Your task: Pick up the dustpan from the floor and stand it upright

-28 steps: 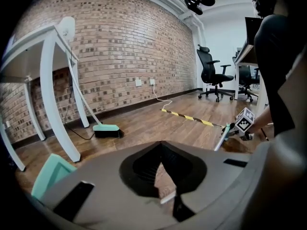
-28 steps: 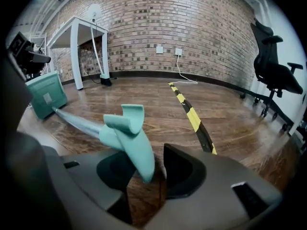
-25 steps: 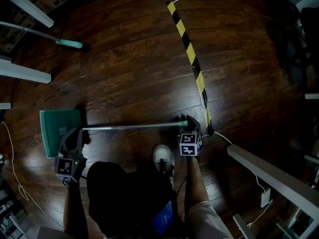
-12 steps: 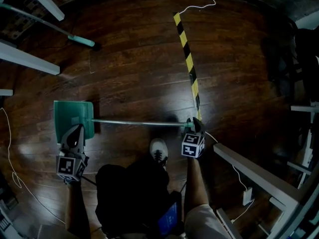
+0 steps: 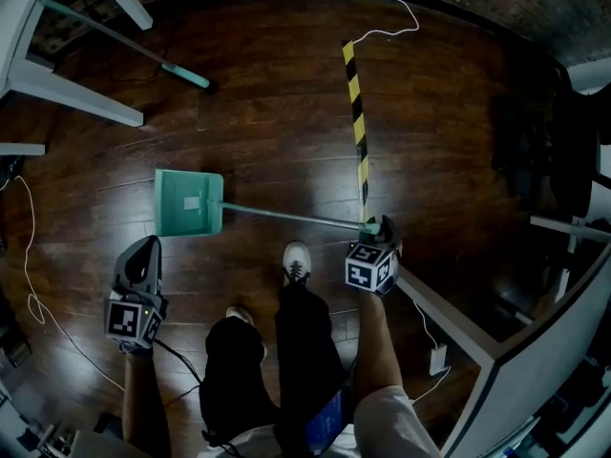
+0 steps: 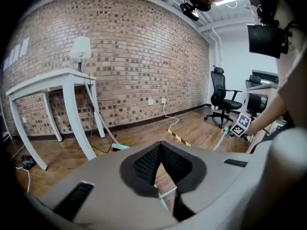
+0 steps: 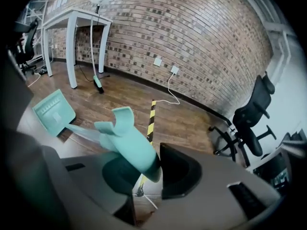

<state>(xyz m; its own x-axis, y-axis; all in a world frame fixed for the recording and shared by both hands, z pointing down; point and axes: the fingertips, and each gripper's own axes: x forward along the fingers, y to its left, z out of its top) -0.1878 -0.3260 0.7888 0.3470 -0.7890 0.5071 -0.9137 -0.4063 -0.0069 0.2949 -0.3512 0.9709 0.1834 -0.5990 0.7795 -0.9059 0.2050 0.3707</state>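
The teal dustpan [image 5: 189, 203] has its pan low near the dark wood floor, and its long metal handle [image 5: 286, 218] slants up to the right. My right gripper [image 5: 380, 229] is shut on the teal grip [image 7: 129, 138] at the handle's end. Its jaws are opening slightly while the pads still press the grip between them. In the right gripper view [image 7: 151, 164] the pan [image 7: 53, 110] hangs far below at the left. My left gripper [image 5: 148, 249] hovers below and left of the pan, apart from it. Its jaws [image 6: 160, 147] meet at the tips with nothing held.
A broom with a teal head [image 5: 186, 74] leans by white table legs [image 5: 76, 98] at the upper left. Yellow-black tape [image 5: 358, 132] and a white cable [image 5: 396, 17] lie on the floor. The person's shoe [image 5: 296, 260] is under the handle. A white table edge [image 5: 449, 322] stands at the right, an office chair [image 7: 249, 119] beyond.
Both grippers have risen as the person stands up. The right one lifted the handle end. The left gripper, earlier at the pan's edge, is now apart from it.
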